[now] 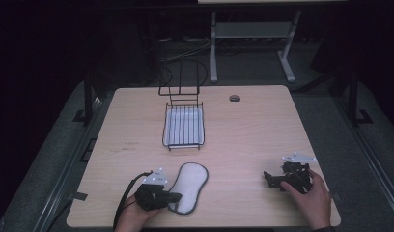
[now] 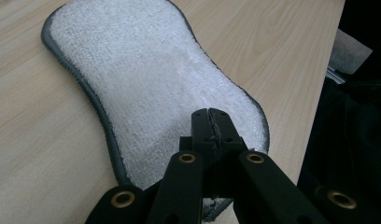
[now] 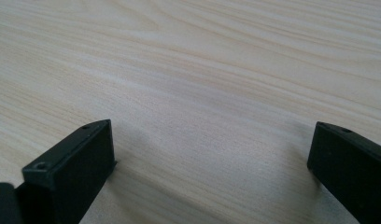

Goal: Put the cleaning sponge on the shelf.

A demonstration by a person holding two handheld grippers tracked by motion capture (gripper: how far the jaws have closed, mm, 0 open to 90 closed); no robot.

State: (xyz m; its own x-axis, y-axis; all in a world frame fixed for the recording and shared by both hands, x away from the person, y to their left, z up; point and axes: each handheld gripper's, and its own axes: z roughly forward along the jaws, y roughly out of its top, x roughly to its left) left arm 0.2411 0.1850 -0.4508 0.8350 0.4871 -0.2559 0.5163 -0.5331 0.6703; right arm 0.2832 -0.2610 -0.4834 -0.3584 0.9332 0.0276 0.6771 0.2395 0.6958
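Note:
A white fluffy pad (image 1: 189, 185) with a grey rim, shaped like a peanut, lies flat on the wooden table near the front edge. My left gripper (image 1: 174, 196) reaches over the pad's near left part. In the left gripper view the pad (image 2: 146, 74) stretches away and my left gripper (image 2: 211, 117) is shut, jaws pressed together just above the fabric with nothing seen between them. At the front right my right gripper (image 1: 269, 178) rests low on the table, held by a hand. In the right gripper view it (image 3: 212, 140) stands open over bare wood.
A black wire basket (image 1: 184, 126) with a pale lining and a tall wire back stands at the table's middle rear. A round cable hole (image 1: 234, 98) is near the back edge. The table's front edge (image 2: 314, 107) runs close to the pad. A white desk frame (image 1: 253, 38) stands behind.

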